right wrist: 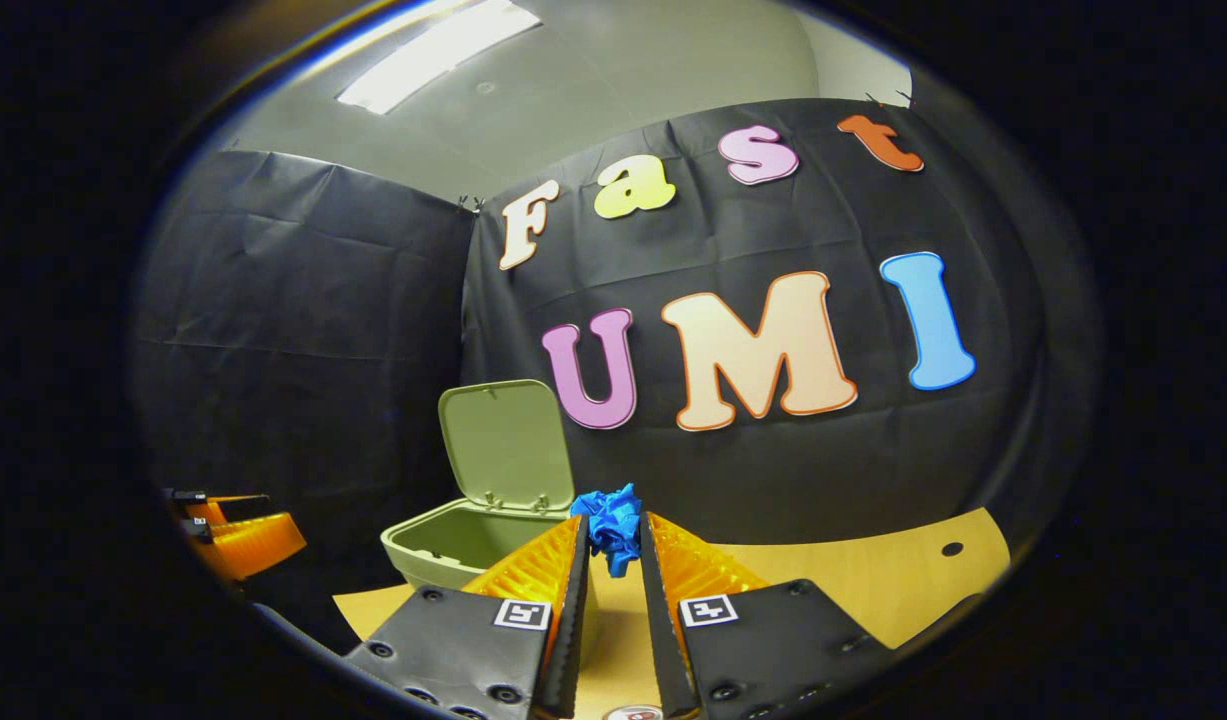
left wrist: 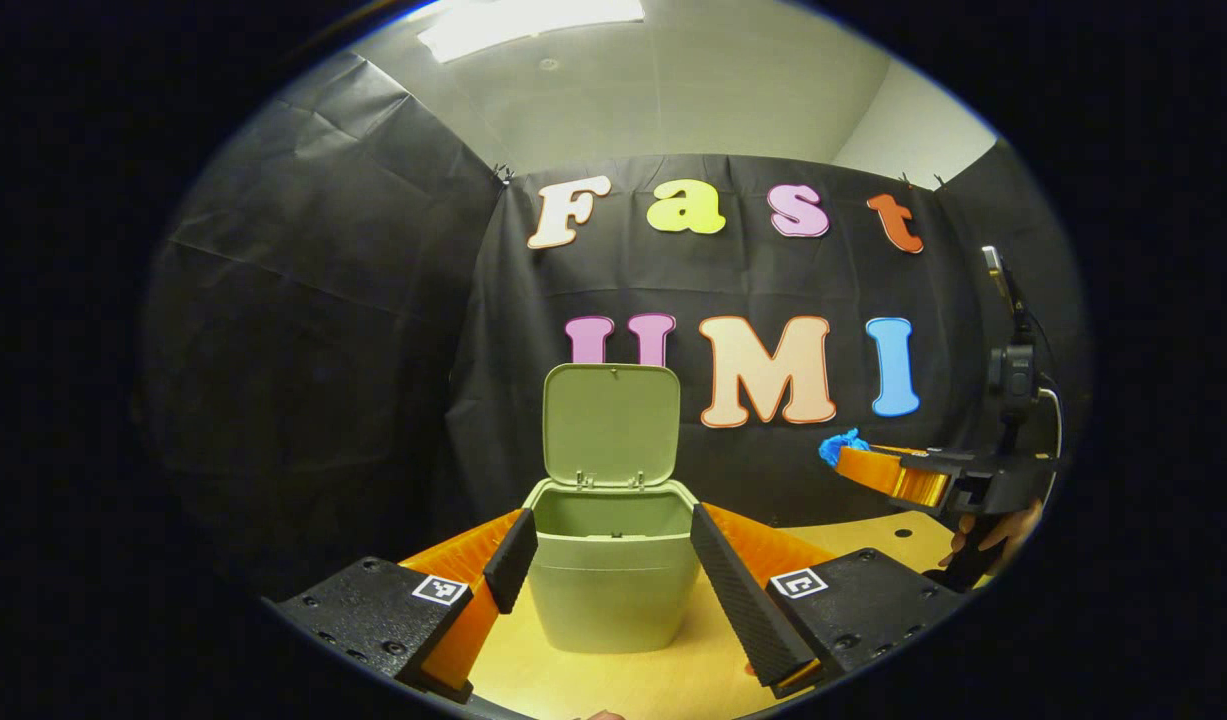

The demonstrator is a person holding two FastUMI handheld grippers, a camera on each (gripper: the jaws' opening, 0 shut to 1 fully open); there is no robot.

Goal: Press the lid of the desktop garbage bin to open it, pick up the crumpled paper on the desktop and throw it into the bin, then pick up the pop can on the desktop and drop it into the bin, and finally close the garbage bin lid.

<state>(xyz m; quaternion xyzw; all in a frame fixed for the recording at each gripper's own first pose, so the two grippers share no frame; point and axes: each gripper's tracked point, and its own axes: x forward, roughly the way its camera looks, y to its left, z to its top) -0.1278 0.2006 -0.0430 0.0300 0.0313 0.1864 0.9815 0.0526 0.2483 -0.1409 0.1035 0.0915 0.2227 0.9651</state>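
garbage bin [left wrist: 613, 575] sits on the wooden desktop [left wrist: 673, 680] with its lid [left wrist: 611, 425] standing straight up, so the press-to-open step looks done. in the left gripper view the bin is right between the two spread fingers of the left gripper [left wrist: 613, 585], but the fingers do not touch it. that gripper is wide open and holds nothing.

the crumpled paper [right wrist: 611, 525] is blue. in the right gripper view it is pinched at the tips of the right gripper [right wrist: 613, 545], whose fingers are squeezed in close on both sides of it. the paper is up off the desktop. the bin is to the left of it and a bit farther away, with its mouth facing up.

in the left gripper view the right gripper shows far off on the right, held by a hand [left wrist: 993, 535], with the blue paper sticking out of its tip, well apart from the bin.

so the step in hand looks like carrying the paper to the bin. the next move, i think, needs the right gripper to go left until the paper hangs over the open mouth, then let its fingers spread so the paper falls in. the raised lid is at the back, so coming in from the front or side seems safest. i cannot see the pop can.
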